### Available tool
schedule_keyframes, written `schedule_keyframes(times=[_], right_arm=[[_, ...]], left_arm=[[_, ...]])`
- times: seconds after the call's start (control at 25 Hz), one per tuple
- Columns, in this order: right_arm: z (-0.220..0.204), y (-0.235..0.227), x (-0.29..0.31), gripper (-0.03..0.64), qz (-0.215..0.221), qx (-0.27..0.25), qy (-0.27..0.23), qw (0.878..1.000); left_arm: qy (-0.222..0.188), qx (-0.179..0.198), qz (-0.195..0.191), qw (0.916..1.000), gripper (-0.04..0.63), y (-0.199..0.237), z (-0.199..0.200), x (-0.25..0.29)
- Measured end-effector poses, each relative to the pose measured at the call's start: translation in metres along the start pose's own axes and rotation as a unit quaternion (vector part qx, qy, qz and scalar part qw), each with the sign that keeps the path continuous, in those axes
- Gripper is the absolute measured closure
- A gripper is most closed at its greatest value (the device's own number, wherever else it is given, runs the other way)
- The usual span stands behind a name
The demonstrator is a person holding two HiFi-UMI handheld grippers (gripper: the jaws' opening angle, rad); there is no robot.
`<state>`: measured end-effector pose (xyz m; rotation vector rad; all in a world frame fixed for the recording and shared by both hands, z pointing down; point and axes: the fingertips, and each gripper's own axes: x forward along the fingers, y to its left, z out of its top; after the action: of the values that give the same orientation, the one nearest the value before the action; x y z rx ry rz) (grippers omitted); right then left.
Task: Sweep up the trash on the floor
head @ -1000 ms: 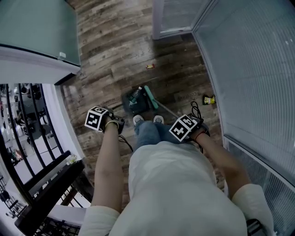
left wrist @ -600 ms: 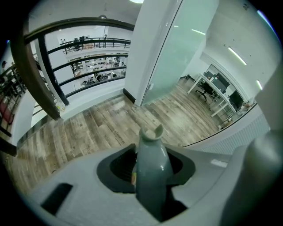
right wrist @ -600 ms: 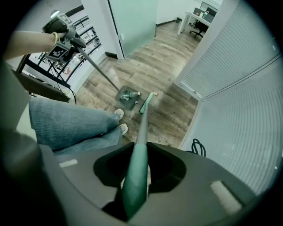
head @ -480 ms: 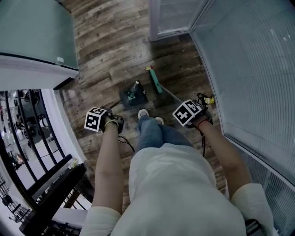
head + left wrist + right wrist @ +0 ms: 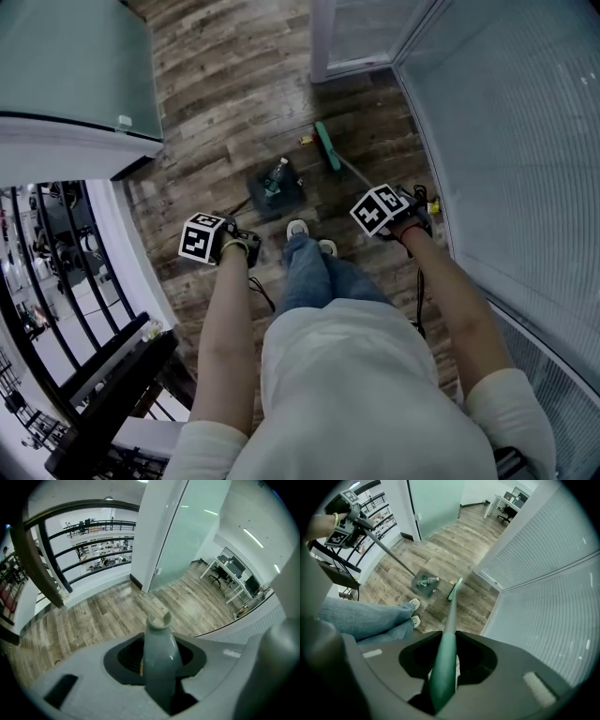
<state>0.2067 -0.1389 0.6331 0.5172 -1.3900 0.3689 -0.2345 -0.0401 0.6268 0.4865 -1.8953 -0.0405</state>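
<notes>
Left tongs (image 5: 158, 670): pressed tight on the pale grey-green dustpan handle (image 5: 159, 644), whose notched tip sticks out past the jaws.
Right tongs (image 5: 443, 667): clamped on the dark green broom handle (image 5: 446, 641), which runs forward and down from the jaws to the floor (image 5: 216, 84).
Shoes (image 5: 298, 228): on the wood planks between the two tongs, just short of the dustpan.
Dustpan (image 5: 272, 195): dark, flat on the floor ahead of the left tongs, at the far end of its thin rod.
Bottle (image 5: 275, 174): clear, lying inside the dustpan.
Broom head (image 5: 327, 145): teal, on the floor ahead of the right tongs, near the dustpan on the side away from the left tongs.
Scrap (image 5: 306, 140): small yellow-red trash just beside the broom head's far end, beyond the dustpan.
Wrapper (image 5: 432, 205): yellow, on the floor just beside the right tongs on their outer side, partly hidden.
</notes>
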Motion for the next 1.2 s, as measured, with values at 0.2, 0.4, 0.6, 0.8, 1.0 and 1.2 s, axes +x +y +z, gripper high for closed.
schedule_keyframes(times=[0.2, 0.4, 0.6, 0.8, 1.0, 1.2], right_arm=[[0.027, -0.021, 0.006, 0.518, -0.023, -0.034, 0.007, 0.999], [0.058, -0.043, 0.009, 0.518, -0.041, -0.036, 0.004, 0.999], [0.086, -0.056, 0.013, 0.518, -0.062, -0.065, 0.003, 0.996], [0.106, -0.056, 0.022, 0.518, -0.076, -0.087, 0.015, 0.993], [0.119, -0.044, 0.031, 0.518, -0.099, -0.141, 0.036, 0.984], [0.119, -0.032, 0.041, 0.518, -0.12, -0.226, 0.064, 0.965]], left_arm=[[0.004, 0.01, 0.007, 0.9999, 0.472, -0.014, 0.001, 0.003], [0.005, 0.009, 0.012, 0.9999, 0.471, -0.023, 0.005, 0.008], [0.008, 0.01, 0.015, 0.9998, 0.468, -0.03, 0.01, 0.012], [0.013, 0.022, 0.012, 0.9996, 0.466, -0.039, 0.013, 0.019], [0.018, 0.032, 0.009, 0.9993, 0.463, -0.045, 0.019, 0.023], [0.015, 0.023, 0.013, 0.9995, 0.463, -0.048, 0.02, 0.025]])
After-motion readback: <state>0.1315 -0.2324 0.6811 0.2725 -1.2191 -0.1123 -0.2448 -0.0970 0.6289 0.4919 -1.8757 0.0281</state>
